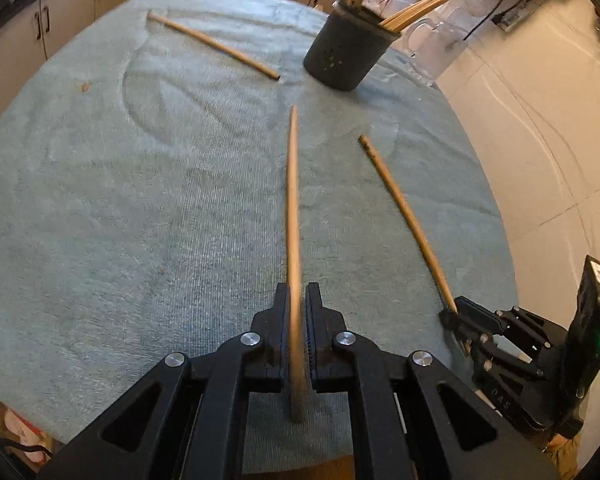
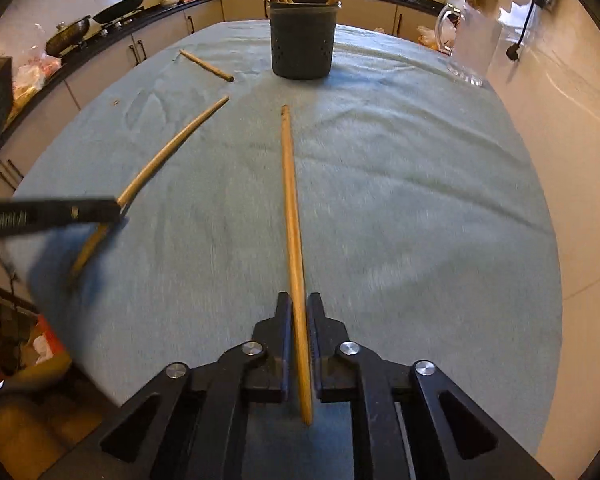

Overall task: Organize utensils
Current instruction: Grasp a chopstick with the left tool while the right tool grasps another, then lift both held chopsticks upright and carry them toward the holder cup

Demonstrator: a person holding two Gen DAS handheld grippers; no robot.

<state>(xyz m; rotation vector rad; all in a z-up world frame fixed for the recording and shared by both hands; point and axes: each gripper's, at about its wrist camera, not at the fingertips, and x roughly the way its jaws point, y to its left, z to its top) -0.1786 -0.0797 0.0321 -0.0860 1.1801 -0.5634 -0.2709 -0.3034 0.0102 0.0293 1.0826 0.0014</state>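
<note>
Teal tablecloth [image 2: 420,200], glass pitcher [image 2: 470,44], frying pan [image 2: 120,6]

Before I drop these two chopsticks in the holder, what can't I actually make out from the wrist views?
- Inside of the holder: both views, wall and standing chopsticks hide it; the sticks' tops are cut off by the frame edge.
- Right gripper pad contact on its chopstick: right wrist view, hidden by the jaws.
- Left gripper on its chopstick: blurred in the right wrist view.
- Glass pitcher: blurred, washed out.

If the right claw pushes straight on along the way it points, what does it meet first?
Probably the cloth-covered table, since the right claw tilts down with its chopstick leading. Farther along stands the dark holder.
</note>
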